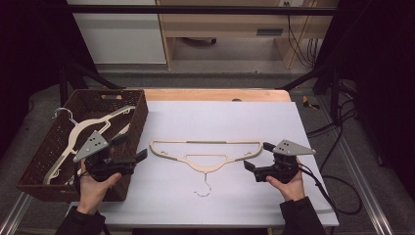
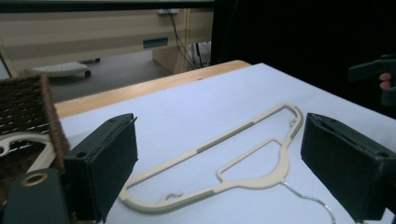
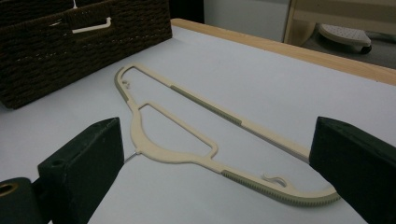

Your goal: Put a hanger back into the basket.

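**Ana:** Hands first, since they sit closest to the high view: each holds 1 gripper. Then, biggest thing down, the wicker basket at the table's left edge, with at least 1 cream hanger already lying in it.

**Ben:** And the hanger we care about?

**Ana:** That cream hanger lies flat on the white sheet, between the 2 grippers, just right of the basket, with its wire hook pointing toward the person.

**Ben:** How would it handle?

**Ana:** I'd judge it light and fairly stiff: thin moulded plastic, open frame. The smooth cream bar could slip in the pads. The grey ribbed strips near each shoulder look grippier. The hook is thin wire and might turn or bend, so I'd avoid it.

**Ben:** Where to take hold?

**Ana:** At a shoulder end, or the neck where the bars meet. Lying flat, it needs a jaw edge slid under it.

**Ben:** Grippers?

**Ana:** The left gripper sits over the basket's near right corner, jaws spread wide with nothing between them. The right gripper is just beside the hanger's right shoulder, jaws also wide, not pressing on it.

**Ben:** Any writing?

**Ana:** None I can read, on hanger, basket or grippers.
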Demonstrator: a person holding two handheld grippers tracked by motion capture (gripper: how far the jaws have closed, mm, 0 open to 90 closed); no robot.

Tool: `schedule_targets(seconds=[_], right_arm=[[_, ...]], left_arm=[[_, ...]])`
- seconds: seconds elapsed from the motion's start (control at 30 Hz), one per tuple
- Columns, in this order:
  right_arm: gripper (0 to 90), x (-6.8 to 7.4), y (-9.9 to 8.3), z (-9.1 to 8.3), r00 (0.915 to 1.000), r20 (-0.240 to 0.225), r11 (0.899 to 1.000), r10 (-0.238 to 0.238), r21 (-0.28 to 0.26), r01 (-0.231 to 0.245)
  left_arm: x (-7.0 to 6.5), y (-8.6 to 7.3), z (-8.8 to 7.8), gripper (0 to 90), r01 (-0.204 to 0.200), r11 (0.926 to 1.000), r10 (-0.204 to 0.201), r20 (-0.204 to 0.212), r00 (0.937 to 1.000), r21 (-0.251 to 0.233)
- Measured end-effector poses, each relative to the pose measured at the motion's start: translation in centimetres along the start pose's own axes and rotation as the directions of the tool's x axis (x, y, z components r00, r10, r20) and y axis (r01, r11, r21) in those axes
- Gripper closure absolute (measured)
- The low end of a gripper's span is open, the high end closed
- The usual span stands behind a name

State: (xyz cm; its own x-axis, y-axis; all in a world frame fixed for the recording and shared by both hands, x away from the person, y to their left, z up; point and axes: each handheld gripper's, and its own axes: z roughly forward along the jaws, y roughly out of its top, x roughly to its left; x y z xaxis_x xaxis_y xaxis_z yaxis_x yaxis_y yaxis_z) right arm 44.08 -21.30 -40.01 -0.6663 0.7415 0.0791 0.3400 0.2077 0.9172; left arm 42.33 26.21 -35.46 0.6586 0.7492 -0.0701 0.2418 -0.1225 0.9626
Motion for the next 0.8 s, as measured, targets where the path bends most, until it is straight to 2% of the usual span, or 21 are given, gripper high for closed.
schedule_targets(seconds=[0.1,0.13,0.27,0.5,0.63,0.8], right_arm=[[3.4,0.2,0.0,0.1,1.0,-0.001,1.0,-0.005,0.004,0.005],[3.4,0.2,0.0,0.1,0.9998,-0.007,1.0,-0.017,0.005,0.017],[3.6,0.5,0.2,0.3,0.9999,-0.011,1.0,-0.007,0.001,0.007],[3.8,1.2,0.3,1.2,0.9996,-0.025,1.0,-0.015,0.014,0.015],[4.2,1.7,0.6,1.9,0.9986,-0.044,0.999,-0.028,0.022,0.029],[4.8,2.4,0.6,3.0,0.9977,-0.06,0.999,-0.03,0.044,0.033]], left_arm=[[-0.8,0.2,0.0,10.2,-0.032,0.9994,0.032,-0.004,0.9995,0.014],[-1.0,0.1,0.1,9.9,-0.031,0.9995,0.031,0.004,0.9995,0.012],[-1.9,-0.1,0.6,9.9,-0.034,0.9991,0.033,0.036,0.9988,0.026],[-3.2,-1.4,2.0,10.0,-0.051,0.9962,0.047,0.055,0.9974,0.071],[-3.7,-2.9,3.0,10.1,-0.059,0.9912,0.051,0.069,0.9963,0.118],[-4.3,-4.4,4.6,9.9,-0.072,0.9798,0.056,0.091,0.9943,0.187]])
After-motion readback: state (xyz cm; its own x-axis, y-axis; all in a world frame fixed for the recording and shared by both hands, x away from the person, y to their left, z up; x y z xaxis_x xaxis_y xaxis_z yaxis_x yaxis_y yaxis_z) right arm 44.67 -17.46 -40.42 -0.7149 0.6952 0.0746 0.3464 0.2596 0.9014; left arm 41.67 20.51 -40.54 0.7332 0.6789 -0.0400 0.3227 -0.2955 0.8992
